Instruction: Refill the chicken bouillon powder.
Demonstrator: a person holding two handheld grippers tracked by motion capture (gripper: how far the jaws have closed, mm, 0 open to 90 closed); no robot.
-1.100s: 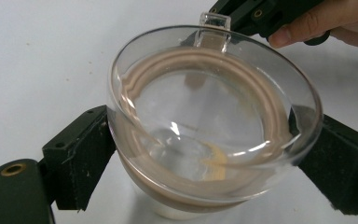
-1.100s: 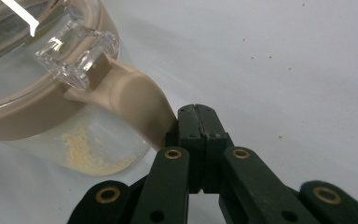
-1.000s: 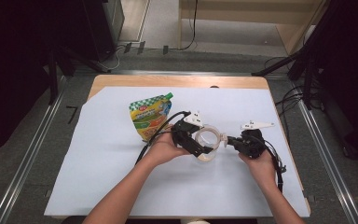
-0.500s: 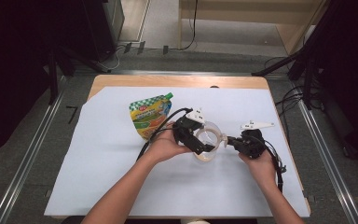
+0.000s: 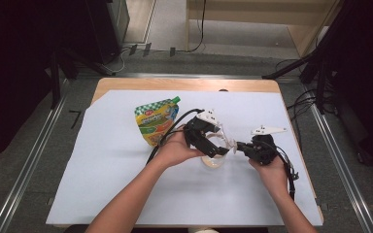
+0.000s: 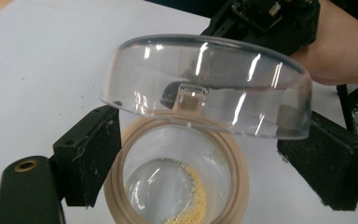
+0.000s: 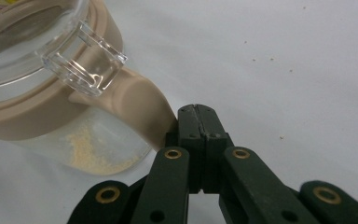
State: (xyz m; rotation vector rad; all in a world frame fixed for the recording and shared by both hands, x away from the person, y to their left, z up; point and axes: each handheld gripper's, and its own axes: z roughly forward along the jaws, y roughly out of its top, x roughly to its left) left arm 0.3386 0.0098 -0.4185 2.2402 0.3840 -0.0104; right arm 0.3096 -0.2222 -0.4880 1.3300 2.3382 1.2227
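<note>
White paper [image 5: 126,160] covers the wooden table [image 5: 184,85] in front of me, with grey floor, metal rails and dark stands around it, and cables trailing on the floor beyond the far edge.

My right gripper [image 7: 199,122] has its jaws pressed flat together, nothing between them; their tips touch the beige handle [image 7: 142,109] of the jar [image 7: 70,135] from the side; in the high view that gripper [image 5: 243,146] sits just right of the jar [image 5: 213,156], my right hand [image 5: 272,170] behind it.

My left gripper [image 5: 205,138] is at the jar's left side; in the left gripper view its two black jaws stand wide, one on each side of the jar's beige rim [image 6: 121,154]; whether they press the rim I cannot tell; my left hand [image 5: 175,148] wraps its body.

Above the open mouth the clear domed lid [image 6: 205,84] hangs tilted, raised off the rim, hinged at the far side; in the right gripper view the lid's clear tab [image 7: 86,58] juts out above the handle.

Inside the glass a small heap of yellow grains [image 6: 191,205] lies on the bottom; loose specks [image 7: 270,58] dot the paper beside the jar.

Farther left and back, a green and yellow pouch [image 5: 155,121] with a green cap lies flat on the paper, near the left gripper's cable [image 5: 167,131], which crosses its edge.
</note>
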